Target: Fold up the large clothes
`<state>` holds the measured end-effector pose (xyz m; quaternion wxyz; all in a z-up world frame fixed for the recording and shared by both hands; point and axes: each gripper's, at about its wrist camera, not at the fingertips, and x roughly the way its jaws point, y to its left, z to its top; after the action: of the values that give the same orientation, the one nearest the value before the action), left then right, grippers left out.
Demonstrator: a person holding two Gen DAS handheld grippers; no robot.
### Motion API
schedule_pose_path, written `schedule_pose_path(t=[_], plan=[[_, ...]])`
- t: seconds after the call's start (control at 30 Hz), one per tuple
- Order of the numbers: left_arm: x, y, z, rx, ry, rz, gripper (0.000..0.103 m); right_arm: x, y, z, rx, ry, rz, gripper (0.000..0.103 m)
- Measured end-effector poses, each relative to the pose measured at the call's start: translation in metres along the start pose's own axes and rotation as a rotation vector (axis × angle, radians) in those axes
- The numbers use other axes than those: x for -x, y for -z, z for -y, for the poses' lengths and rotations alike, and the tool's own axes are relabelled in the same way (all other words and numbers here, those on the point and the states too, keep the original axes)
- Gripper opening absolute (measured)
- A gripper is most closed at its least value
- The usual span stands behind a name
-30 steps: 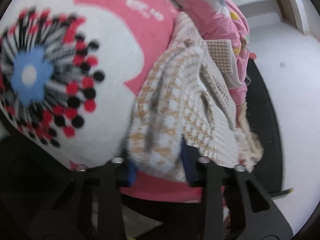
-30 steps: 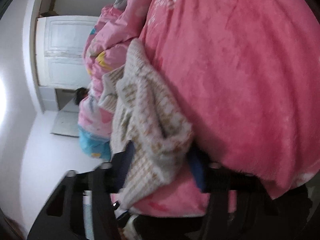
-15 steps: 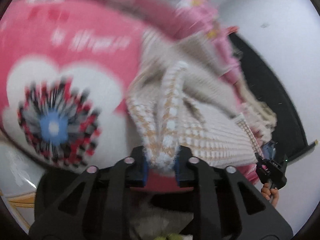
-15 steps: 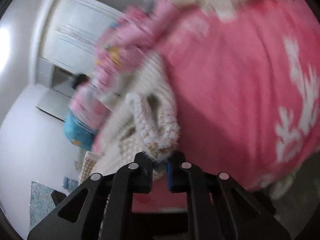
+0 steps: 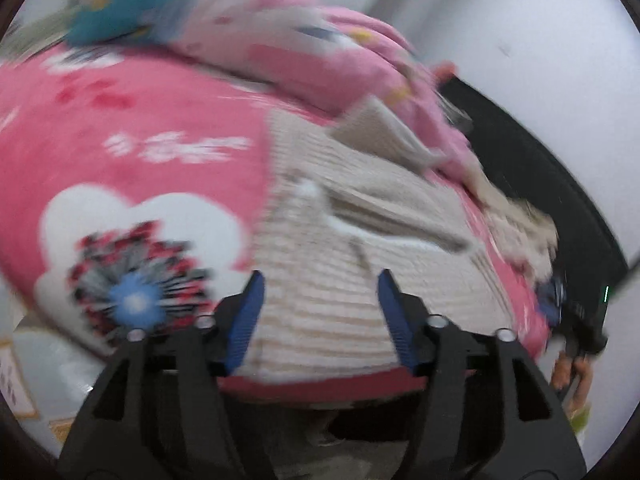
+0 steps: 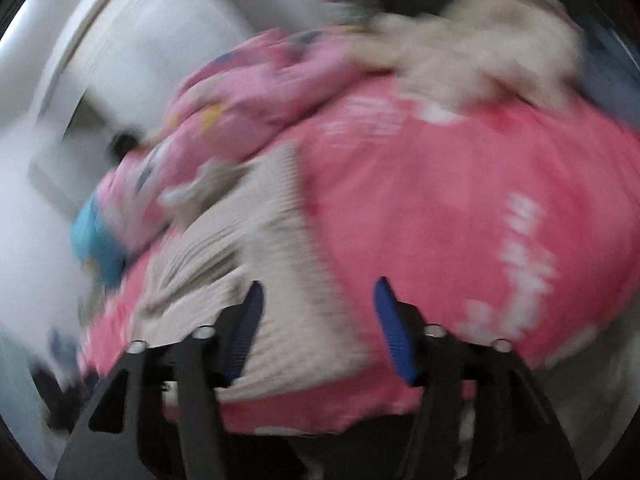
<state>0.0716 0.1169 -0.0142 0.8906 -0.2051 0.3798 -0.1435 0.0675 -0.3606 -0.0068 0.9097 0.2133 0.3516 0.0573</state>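
1. The left gripper (image 5: 320, 280), black-framed with blue ribbed pads (image 5: 246, 320), stands with its fingers spread wide and holds nothing; cloth shows in the gap between them.
2. The right gripper (image 6: 316, 292), of the same build with blue pads (image 6: 394, 332), is likewise spread apart and empty.
3. Just beyond both sets of fingertips lies the cream and tan knitted sweater (image 5: 340, 264), spread out flat on the bright pink fleece blanket (image 5: 132, 120). In the right wrist view the sweater (image 6: 256, 248) sits left of centre on that blanket (image 6: 460, 220).
4. In the left wrist view the sweater's near hem runs across behind the pads, close to the blanket's near edge; a fold or sleeve crosses its upper part, though blur hides the detail.
5. Left of the sweater, the blanket bears a large white flower print with a blue centre and red and black dots (image 5: 136, 272).
6. Farther back a pale pink printed quilt (image 5: 288, 48) is bunched against the sweater's far edge, with a turquoise patch of cloth (image 5: 116, 8) beyond it.
7. At the far right a heap of fuzzy beige fabric (image 5: 520, 216) lies beside a dark surface (image 5: 540, 184).
8. White walls (image 5: 520, 40) close the background.
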Motion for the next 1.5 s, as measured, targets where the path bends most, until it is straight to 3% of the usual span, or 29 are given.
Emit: schedule_pose_path(t=[0.1, 0.17, 0.27, 0.4, 0.5, 0.6, 0.63, 0.73, 0.8, 0.87, 0.97, 1.07, 1.13, 1.23, 1.33, 1.4, 1.5], plan=[[-0.039, 0.007, 0.029, -0.108, -0.038, -0.104, 0.066, -0.038, 0.013, -0.068, 0.261, -0.020, -0.066, 0.072], [-0.071, 0.018, 0.033, -0.143, -0.107, -0.176, 0.069, -0.074, 0.026, -0.089, 0.361, -0.010, -0.131, 0.072], [-0.093, 0.030, 0.020, -0.119, -0.123, -0.182, 0.072, -0.133, 0.039, -0.070, 0.303, 0.029, -0.268, 0.072], [-0.077, 0.023, 0.020, -0.129, -0.093, -0.170, 0.072, -0.121, 0.022, -0.068, 0.269, 0.009, -0.253, 0.072], [-0.063, 0.013, 0.021, -0.149, -0.063, -0.119, 0.072, -0.098, 0.007, -0.071, 0.268, -0.034, -0.199, 0.072], [-0.069, 0.004, 0.033, -0.152, -0.026, -0.114, 0.072, -0.099, -0.003, -0.075, 0.260, -0.081, -0.185, 0.072], [-0.076, 0.001, 0.038, -0.156, -0.012, -0.119, 0.070, -0.102, -0.003, -0.076, 0.263, -0.096, -0.189, 0.072], [-0.105, -0.002, 0.045, -0.156, -0.024, -0.169, 0.051, -0.128, 0.002, -0.082, 0.265, -0.076, -0.241, 0.056], [-0.121, 0.000, 0.048, -0.174, -0.066, -0.174, 0.040, -0.148, 0.008, -0.082, 0.256, -0.056, -0.273, 0.034], [-0.126, 0.000, 0.053, -0.212, -0.098, -0.161, 0.019, -0.151, 0.012, -0.086, 0.255, -0.061, -0.267, 0.014], [-0.127, -0.001, 0.063, -0.242, -0.084, -0.153, 0.006, -0.140, 0.009, -0.096, 0.286, -0.042, -0.217, 0.006], [-0.120, -0.010, 0.073, -0.303, -0.117, -0.096, 0.005, -0.129, -0.001, -0.104, 0.310, -0.035, -0.158, 0.006], [-0.125, -0.018, 0.072, -0.291, -0.109, -0.091, 0.005, -0.133, -0.003, -0.104, 0.318, -0.022, -0.143, 0.006], [-0.149, -0.015, 0.053, -0.230, -0.076, -0.170, 0.010, -0.169, 0.007, -0.088, 0.291, -0.011, -0.238, 0.012], [-0.142, -0.014, 0.042, -0.171, -0.015, -0.160, 0.013, -0.159, 0.000, -0.079, 0.221, -0.080, -0.247, 0.019], [-0.126, -0.018, 0.040, -0.160, -0.003, -0.109, 0.022, -0.133, -0.012, -0.074, 0.199, -0.116, -0.165, 0.034], [-0.107, -0.029, 0.030, -0.158, -0.002, -0.021, 0.030, -0.118, -0.028, -0.069, 0.240, -0.056, -0.073, 0.035]])
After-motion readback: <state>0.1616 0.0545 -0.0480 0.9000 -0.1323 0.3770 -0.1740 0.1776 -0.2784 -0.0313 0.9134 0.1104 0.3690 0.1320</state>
